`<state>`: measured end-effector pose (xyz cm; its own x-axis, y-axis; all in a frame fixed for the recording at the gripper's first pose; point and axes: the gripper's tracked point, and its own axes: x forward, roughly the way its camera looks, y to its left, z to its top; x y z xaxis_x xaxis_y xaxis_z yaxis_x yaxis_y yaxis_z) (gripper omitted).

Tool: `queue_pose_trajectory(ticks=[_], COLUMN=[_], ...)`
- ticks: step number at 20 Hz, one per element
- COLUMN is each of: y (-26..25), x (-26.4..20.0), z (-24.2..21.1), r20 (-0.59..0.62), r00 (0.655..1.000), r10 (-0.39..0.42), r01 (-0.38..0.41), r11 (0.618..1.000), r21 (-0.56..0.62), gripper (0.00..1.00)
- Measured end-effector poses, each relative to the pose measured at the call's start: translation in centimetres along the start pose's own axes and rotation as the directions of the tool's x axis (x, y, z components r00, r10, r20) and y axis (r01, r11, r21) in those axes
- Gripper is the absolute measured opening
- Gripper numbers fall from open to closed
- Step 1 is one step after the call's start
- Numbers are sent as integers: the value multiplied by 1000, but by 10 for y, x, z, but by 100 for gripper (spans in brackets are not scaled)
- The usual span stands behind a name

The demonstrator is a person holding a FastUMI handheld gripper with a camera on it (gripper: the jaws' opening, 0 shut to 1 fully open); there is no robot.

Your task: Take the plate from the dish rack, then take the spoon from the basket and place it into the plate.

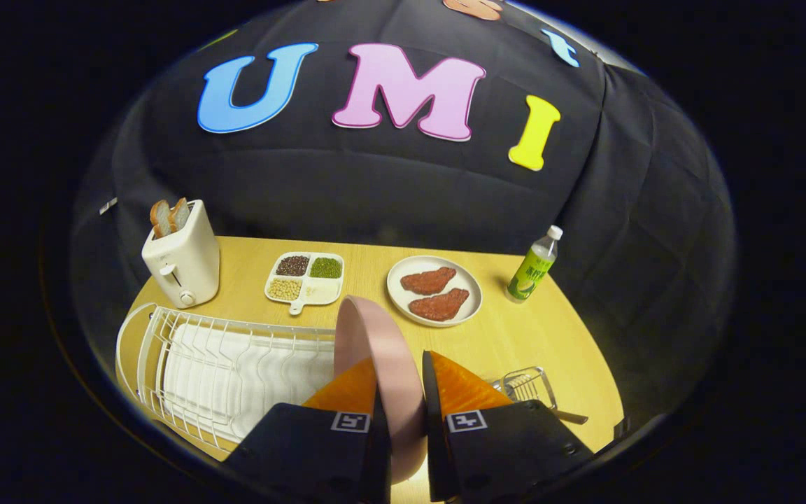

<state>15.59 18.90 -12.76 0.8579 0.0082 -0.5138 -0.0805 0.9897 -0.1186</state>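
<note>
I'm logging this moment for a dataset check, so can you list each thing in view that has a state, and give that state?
gripper: shut on the pink plate, a finger on each face.
pink plate: on edge, held at the dish rack's end.
dish rack: white, slots bare.
toaster: two bread slices standing up out of it.
white plate: flat, holding two meat pieces.
divided tray: beans and grains in its compartments.
bottle: upright, capped.
wire basket: a handle juts out.

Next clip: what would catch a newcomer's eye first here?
First, the pink plate, held on edge between the tool's orange fingers, beside the white dish rack. Beyond it on the wooden table sits a white plate with two red meat pieces, with a toaster holding bread further off beyond the rack. The wire basket with a spoon handle sticking out lies beside the tool.
</note>
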Motion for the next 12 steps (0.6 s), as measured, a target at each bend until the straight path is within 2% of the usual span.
queue_pose_trajectory(ticks=[3, 7, 12], y=[2, -15, -15], x=[-4, -6, -17], z=[6, 17, 16], r20=[26, 29, 2], r00=[999, 998, 1000], r10=[-22, -61, 13], r01=[24, 62, -13], r11=[998, 998, 998], r21=[-60, -11, 56], gripper=[25, 25, 24])
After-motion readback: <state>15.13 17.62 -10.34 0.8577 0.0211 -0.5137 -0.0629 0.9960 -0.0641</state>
